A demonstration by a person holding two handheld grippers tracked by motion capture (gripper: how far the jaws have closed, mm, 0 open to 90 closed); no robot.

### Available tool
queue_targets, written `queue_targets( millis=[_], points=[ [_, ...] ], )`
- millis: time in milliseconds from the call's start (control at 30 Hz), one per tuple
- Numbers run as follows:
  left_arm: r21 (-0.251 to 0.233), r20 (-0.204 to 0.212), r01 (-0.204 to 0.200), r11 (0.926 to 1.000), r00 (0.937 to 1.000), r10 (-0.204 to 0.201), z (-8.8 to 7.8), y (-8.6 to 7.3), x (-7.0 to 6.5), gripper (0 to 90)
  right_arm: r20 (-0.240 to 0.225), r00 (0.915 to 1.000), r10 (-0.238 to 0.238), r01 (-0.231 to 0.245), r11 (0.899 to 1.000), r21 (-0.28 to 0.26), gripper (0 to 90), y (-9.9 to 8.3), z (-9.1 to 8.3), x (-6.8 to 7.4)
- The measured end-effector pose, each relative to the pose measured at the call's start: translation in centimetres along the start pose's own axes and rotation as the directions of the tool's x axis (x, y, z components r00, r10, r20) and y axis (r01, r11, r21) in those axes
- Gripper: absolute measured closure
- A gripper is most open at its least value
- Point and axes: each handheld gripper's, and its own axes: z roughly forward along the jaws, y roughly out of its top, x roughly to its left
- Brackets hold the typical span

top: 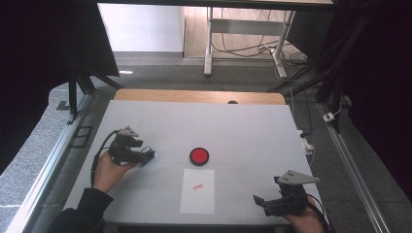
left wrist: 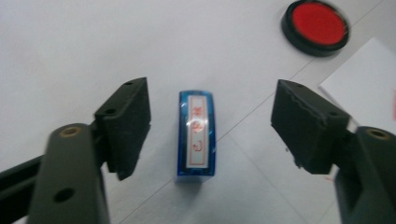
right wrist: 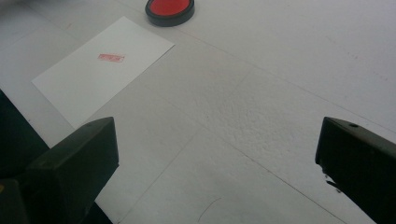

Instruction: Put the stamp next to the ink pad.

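Note:
A small blue stamp (left wrist: 197, 133) with a white label and red characters lies on the white table between the jaws of my left gripper (left wrist: 212, 121). The jaws stand apart on either side and neither pad touches it. In the high view this gripper (top: 145, 155) rests at the table's left with the stamp (top: 149, 151) at its tip. A round red ink pad (top: 199, 156) sits mid-table. Just in front of the pad lies a white paper sheet (top: 198, 191) bearing a red stamp mark (top: 197, 186). My right gripper (top: 266, 194) is at the front right, open and holding nothing.
The white table top (top: 252, 131) ends in a wooden strip at the far edge. Beyond it are desk legs and cables on the floor. A metal rail runs along each side of the table. The right gripper view shows the ink pad (right wrist: 169, 9) and the paper (right wrist: 102, 65) farther off.

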Motion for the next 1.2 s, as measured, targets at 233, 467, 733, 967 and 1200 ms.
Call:
queue_targets(
  millis=[233,467,733,967,1200],
  points=[
    [-0.015,0.004,0.020,0.9997,0.9998,-0.020,-0.7,0.4,-0.8,3.4,-0.005,1.0000,-0.002,0.002,1.000,0.004,0.0,0.0,0.0,0.0],
    [-0.028,0.064,0.025,0.9993,0.9977,-0.023,-1.3,0.8,-1.7,0.9,-0.012,0.9999,-0.004,0.004,1.000,0.009,0.0,0.0,0.0,0.0],
    [-0.037,0.092,-0.003,0.9993,0.9957,0.006,-2.0,0.7,-2.7,0.0,-0.014,0.9999,-0.007,0.007,1.000,0.010,0.0,0.1,0.0,0.1],
    [-0.033,0.140,-0.008,0.9994,0.9901,0.013,-2.8,0.5,-3.3,0.0,-0.013,0.9999,-0.008,0.008,1.000,0.008,0.0,0.1,0.1,0.1],
    [-0.048,0.179,-0.030,0.9984,0.9832,0.038,-3.8,0.0,-4.1,0.0,-0.012,0.9999,-0.007,0.008,1.000,0.010,0.0,0.1,0.1,0.1]
  ],
)
